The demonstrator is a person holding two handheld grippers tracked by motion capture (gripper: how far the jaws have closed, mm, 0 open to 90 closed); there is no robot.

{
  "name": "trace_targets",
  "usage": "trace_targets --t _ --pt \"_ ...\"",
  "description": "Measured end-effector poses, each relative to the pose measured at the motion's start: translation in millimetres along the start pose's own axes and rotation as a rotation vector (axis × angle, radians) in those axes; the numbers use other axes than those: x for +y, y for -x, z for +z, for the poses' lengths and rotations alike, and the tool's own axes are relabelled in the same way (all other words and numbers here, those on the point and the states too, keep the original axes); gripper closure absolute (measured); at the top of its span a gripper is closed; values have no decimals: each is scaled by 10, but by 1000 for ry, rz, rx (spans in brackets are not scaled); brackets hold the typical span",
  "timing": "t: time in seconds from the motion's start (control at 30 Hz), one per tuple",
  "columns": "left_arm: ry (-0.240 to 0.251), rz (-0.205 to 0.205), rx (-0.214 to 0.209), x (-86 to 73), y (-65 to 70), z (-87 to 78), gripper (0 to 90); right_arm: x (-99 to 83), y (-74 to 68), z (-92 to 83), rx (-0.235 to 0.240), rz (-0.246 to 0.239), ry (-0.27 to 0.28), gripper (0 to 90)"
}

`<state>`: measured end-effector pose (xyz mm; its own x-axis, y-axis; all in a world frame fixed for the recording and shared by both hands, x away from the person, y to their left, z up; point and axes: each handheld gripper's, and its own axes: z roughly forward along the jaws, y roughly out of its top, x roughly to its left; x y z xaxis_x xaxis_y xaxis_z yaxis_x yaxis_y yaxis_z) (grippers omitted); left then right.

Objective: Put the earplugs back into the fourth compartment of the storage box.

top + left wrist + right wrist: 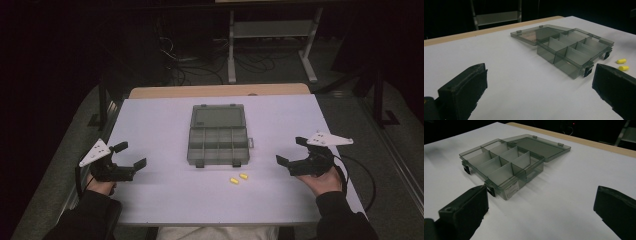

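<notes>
Since both grippers stand with their jaws wide apart and hold nothing, the step in hand looks like picking up the two yellow earplugs (238,178), which lie on the white desk (150,200) at lower centre of the high view, just below the open grey box (218,136). The right gripper (292,150) is closer; the left gripper (131,154) waits at lower left. Better to come from above, close on one plug only, gently, because such a small soft thing may roll away.
</notes>
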<state>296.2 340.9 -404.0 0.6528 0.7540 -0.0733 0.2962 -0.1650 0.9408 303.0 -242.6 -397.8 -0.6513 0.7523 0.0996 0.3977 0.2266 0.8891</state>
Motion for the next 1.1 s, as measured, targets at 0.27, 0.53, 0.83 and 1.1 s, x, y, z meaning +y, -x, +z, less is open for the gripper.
trace_targets --t 0.27,0.53,0.83,1.1 --pt "-7 7 -3 -1 5 4 0 12 -32 0 8 -17 -10 0" --pt "2 -2 4 -1 4 -4 0 37 -56 6 16 -31 -24 0" --pt "-2 0 6 -4 6 -5 0 112 -160 22 48 -68 -51 0" --pt "-1 -3 10 -6 4 -7 0 235 -316 106 86 -112 -111 0"
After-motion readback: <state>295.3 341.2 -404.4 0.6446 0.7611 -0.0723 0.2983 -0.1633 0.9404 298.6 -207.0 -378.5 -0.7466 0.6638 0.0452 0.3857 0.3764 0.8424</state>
